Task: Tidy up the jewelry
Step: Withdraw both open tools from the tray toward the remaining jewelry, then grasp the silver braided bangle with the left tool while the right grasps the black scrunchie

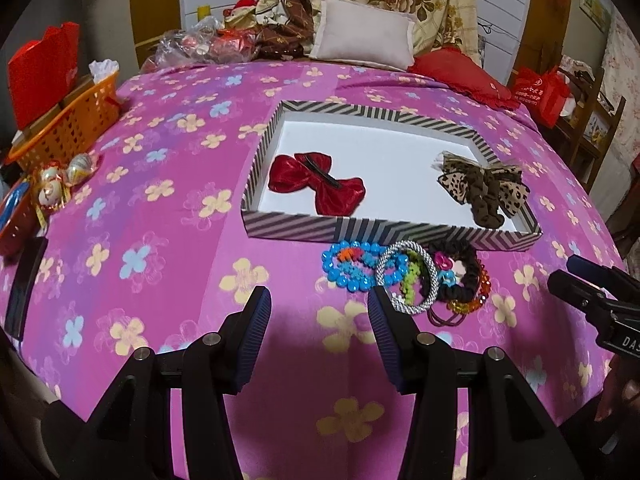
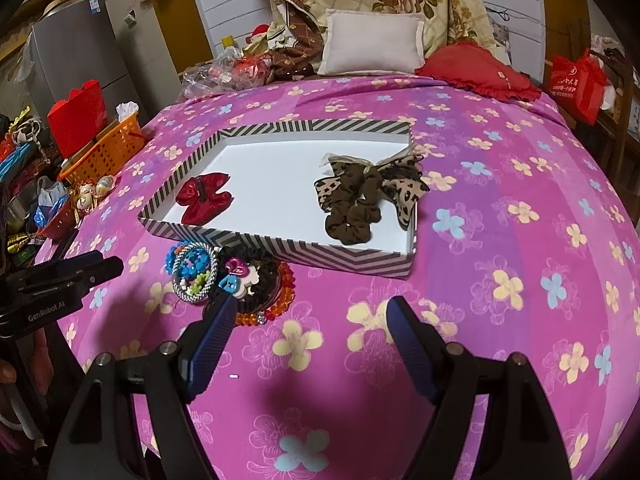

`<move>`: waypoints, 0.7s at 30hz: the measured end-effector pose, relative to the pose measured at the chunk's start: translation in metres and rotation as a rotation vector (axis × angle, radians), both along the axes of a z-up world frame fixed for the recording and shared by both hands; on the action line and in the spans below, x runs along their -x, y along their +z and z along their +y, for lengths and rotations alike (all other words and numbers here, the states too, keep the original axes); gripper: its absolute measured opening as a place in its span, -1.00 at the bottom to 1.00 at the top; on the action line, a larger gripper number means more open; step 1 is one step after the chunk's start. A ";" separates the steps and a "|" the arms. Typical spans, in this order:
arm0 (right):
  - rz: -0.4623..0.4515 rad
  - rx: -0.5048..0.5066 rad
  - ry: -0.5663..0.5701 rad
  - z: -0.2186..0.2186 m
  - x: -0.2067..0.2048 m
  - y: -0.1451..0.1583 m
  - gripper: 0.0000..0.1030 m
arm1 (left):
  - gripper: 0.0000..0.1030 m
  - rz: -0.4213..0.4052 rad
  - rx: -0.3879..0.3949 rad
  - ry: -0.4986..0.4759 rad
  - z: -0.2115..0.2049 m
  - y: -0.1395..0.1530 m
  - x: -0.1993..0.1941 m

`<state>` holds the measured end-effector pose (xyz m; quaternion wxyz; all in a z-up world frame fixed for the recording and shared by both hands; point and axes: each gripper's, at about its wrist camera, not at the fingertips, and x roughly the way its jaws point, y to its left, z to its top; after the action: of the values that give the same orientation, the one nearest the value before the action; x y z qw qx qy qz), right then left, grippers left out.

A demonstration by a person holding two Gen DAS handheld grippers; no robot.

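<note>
Striped tray [image 1: 352,229] on pink bedspread [image 1: 160,184], long axis L-R, red bow [image 1: 318,184] diagonal inside L, leopard bow [image 1: 486,188] R, bracelet pile [image 1: 404,276] touching tray's near wall, left gripper [image 1: 318,304] wide apart, empty, right gripper [image 2: 308,312] wide, empty, L finger [image 2: 212,332] over pile's edge, bare cover R of tray.

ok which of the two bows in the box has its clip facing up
The red bow, at the left end of the striped box. A dark clip lies across its top. The leopard-print bow at the right end shows only fabric and a brown scrunchie.

Two bows [image 1: 316,184] [image 1: 484,190] in tray [image 1: 360,234]; bracelet pile [image 1: 404,276] before tray on bedspread [image 1: 160,240].
</note>
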<state>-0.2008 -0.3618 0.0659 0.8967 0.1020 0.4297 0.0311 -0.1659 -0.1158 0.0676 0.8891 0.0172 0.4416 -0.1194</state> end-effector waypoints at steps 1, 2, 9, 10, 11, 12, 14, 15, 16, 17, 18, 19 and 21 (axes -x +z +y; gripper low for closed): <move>0.003 0.000 0.003 0.000 -0.001 -0.001 0.57 | -0.47 0.004 0.004 -0.006 0.000 -0.001 0.000; 0.007 0.000 0.004 0.001 -0.001 -0.002 0.57 | -0.47 0.007 0.006 -0.011 -0.001 -0.002 0.001; 0.025 -0.001 0.012 0.003 -0.003 -0.009 0.57 | -0.47 0.034 0.034 -0.060 -0.013 -0.010 -0.006; 0.026 -0.003 0.012 0.003 -0.003 -0.010 0.57 | -0.47 0.038 0.040 -0.068 -0.015 -0.010 -0.007; 0.027 -0.005 0.013 0.003 -0.004 -0.011 0.57 | -0.47 0.043 0.045 -0.078 -0.018 -0.012 -0.009; 0.028 -0.005 0.014 0.003 -0.004 -0.012 0.57 | -0.47 0.048 0.051 -0.089 -0.021 -0.013 -0.012; 0.027 -0.005 0.016 0.004 -0.005 -0.012 0.57 | -0.47 0.054 0.064 -0.104 -0.025 -0.015 -0.017; 0.026 -0.006 0.018 0.004 -0.005 -0.012 0.57 | -0.47 0.059 0.074 -0.114 -0.027 -0.017 -0.020; 0.027 -0.007 0.020 0.004 -0.005 -0.012 0.57 | -0.47 0.064 0.078 -0.118 -0.029 -0.018 -0.024; 0.027 -0.006 0.023 0.006 -0.007 -0.013 0.57 | -0.47 0.071 0.080 -0.122 -0.030 -0.019 -0.026; 0.027 -0.005 0.028 0.007 -0.008 -0.014 0.57 | -0.47 0.081 0.083 -0.127 -0.031 -0.022 -0.030; 0.025 -0.003 0.032 0.008 -0.009 -0.014 0.57 | -0.48 0.084 0.085 -0.131 -0.032 -0.023 -0.032; 0.012 -0.002 0.043 0.012 -0.013 -0.015 0.57 | -0.49 0.084 0.084 -0.139 -0.034 -0.024 -0.035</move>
<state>-0.1879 -0.3498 0.0512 0.8930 0.0939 0.4372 0.0502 -0.1310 -0.1502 0.0440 0.8592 0.0054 0.4709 -0.2000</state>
